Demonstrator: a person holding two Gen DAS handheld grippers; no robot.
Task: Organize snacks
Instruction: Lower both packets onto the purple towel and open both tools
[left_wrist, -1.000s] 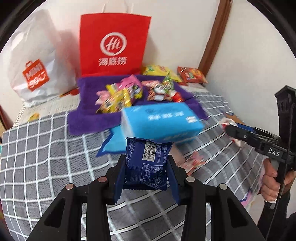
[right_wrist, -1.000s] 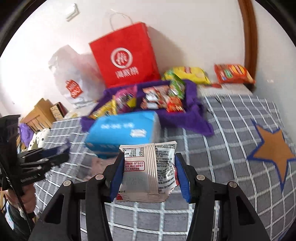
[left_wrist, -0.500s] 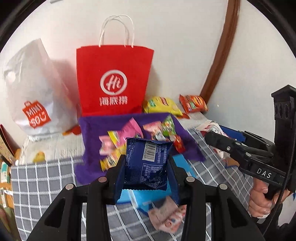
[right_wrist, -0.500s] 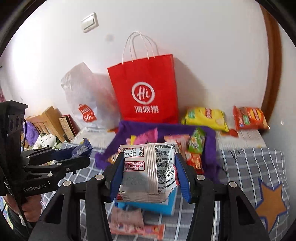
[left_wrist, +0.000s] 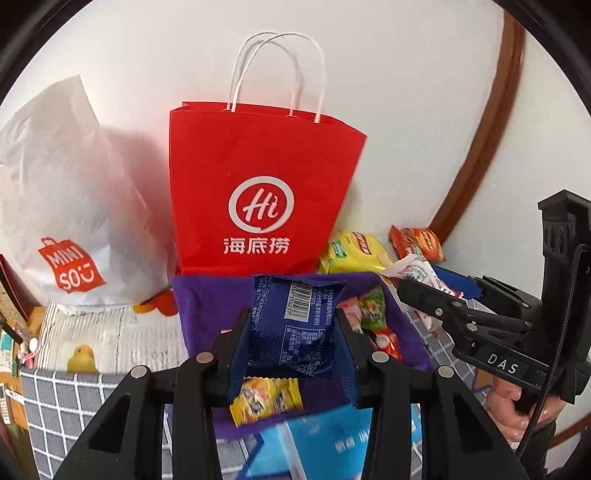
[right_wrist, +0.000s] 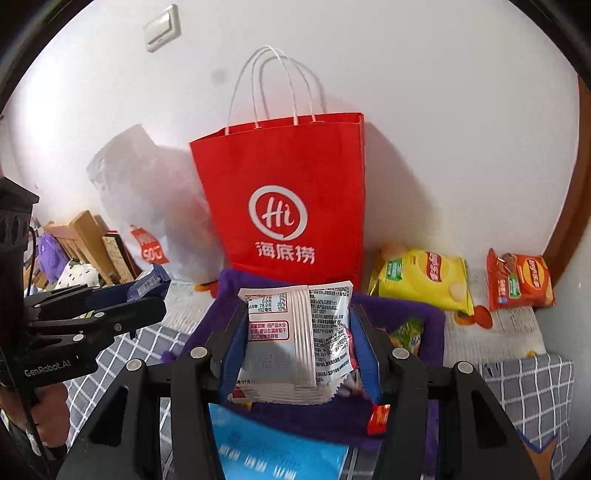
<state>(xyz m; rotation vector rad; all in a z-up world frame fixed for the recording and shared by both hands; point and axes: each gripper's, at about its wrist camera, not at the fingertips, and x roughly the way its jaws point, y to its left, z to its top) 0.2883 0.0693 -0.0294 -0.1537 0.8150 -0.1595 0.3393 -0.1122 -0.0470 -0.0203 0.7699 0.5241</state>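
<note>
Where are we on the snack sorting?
Partway. Done: several packets already lie in the purple bin. In hand: left gripper holds a blue packet, right gripper a white packet, both above the bin. Left: yellow chip bag and orange chip bag by the wall.

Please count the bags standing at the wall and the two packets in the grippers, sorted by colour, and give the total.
Red: 1, the paper bag
White: 2, the plastic bag and the right gripper's packet
Blue: 1, the left gripper's packet
Total: 4
</note>
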